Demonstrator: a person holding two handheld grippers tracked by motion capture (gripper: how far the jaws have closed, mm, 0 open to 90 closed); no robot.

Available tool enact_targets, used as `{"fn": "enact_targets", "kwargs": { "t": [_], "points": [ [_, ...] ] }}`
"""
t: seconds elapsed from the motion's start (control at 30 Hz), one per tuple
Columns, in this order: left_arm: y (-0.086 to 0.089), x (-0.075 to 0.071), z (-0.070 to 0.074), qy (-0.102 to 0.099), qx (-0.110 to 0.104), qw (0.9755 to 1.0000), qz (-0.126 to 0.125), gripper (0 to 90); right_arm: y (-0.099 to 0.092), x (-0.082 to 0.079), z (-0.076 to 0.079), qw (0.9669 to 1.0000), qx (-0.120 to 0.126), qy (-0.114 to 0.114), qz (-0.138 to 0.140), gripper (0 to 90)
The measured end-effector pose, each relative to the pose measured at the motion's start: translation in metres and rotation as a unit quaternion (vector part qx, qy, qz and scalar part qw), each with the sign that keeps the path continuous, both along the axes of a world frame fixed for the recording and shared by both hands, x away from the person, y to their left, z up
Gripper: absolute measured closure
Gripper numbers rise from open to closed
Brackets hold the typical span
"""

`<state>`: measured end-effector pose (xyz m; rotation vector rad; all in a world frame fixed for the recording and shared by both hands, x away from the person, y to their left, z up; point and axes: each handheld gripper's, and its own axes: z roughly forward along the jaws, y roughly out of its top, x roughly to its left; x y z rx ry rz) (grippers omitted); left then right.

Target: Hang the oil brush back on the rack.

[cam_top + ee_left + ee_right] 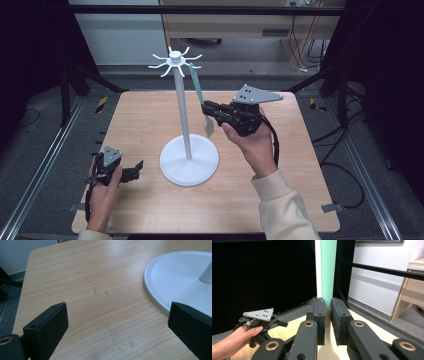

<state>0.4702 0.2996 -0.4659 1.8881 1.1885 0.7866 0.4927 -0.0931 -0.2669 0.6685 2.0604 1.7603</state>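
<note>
Green spatula (198, 86) hangs from a hook of the white rack (182, 107), above the wooden table (140, 120). Right gripper (207, 108) clamps its handle between both jaws. Left gripper (136, 169) rests open near the rack's base.

In the right gripper view the green spatula handle (328, 270) runs off the top edge, and its lower part is hidden between the tongs (328, 315). In the left gripper view the white stand base (180, 282) is cut by the right edge, its pole (207, 275) barely entering. In the high view, the spatula's hanging point on the hooks (175, 61) is too small to tell.
</note>
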Motion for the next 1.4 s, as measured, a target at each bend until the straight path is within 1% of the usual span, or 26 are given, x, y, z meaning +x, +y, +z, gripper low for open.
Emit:
{"fn": "enact_targets", "kwargs": {
  "t": [0.17,0.43,0.7,0.93,1.13,1.23,1.3,1.33,1.37,1.4],
  "points": [
    [0.000,0.000,0.000,0.000,0.002,1.0000,0.000,2.5,0.002,0.000,-0.001,1.0000,0.001,-0.001,-0.005,82.1],
    [0.000,0.000,0.000,0.000,0.000,1.0000,0.000,2.5,0.011,0.004,-0.004,1.0000,0.001,-0.003,-0.005,82.1],
    [0.000,0.000,0.000,0.001,-0.001,1.0000,-0.001,2.6,0.015,0.008,-0.006,0.9999,0.010,0.004,-0.006,82.0],
    [0.000,0.000,0.000,0.001,-0.001,1.0000,-0.001,2.6,0.015,0.009,-0.006,0.9999,0.014,0.003,-0.002,79.6],
    [0.000,0.000,0.000,0.001,-0.001,1.0000,-0.002,2.6,0.011,0.008,-0.004,0.9999,0.016,0.000,-0.001,77.5],
    [0.000,0.000,0.000,0.000,-0.001,1.0000,-0.001,2.6,0.009,0.006,-0.004,0.9999,0.012,0.001,-0.005,75.2],
    [0.000,0.000,0.000,0.001,-0.001,1.0000,-0.002,2.6,0.005,0.004,-0.003,0.9999,0.006,0.001,-0.014,69.2],
    [0.000,0.000,0.000,0.001,-0.001,1.0000,-0.002,2.6,0.005,0.004,-0.003,0.9999,0.006,0.001,-0.014,69.2],
    [0.000,0.000,0.000,0.001,-0.001,1.0000,-0.002,2.6,0.003,0.002,-0.003,0.9997,-0.005,-0.001,-0.026,61.2],
    [0.000,0.000,0.000,0.001,-0.001,1.0000,-0.002,2.6,0.003,0.002,-0.003,0.9997,-0.005,-0.001,-0.026,61.2]
  ]
}}
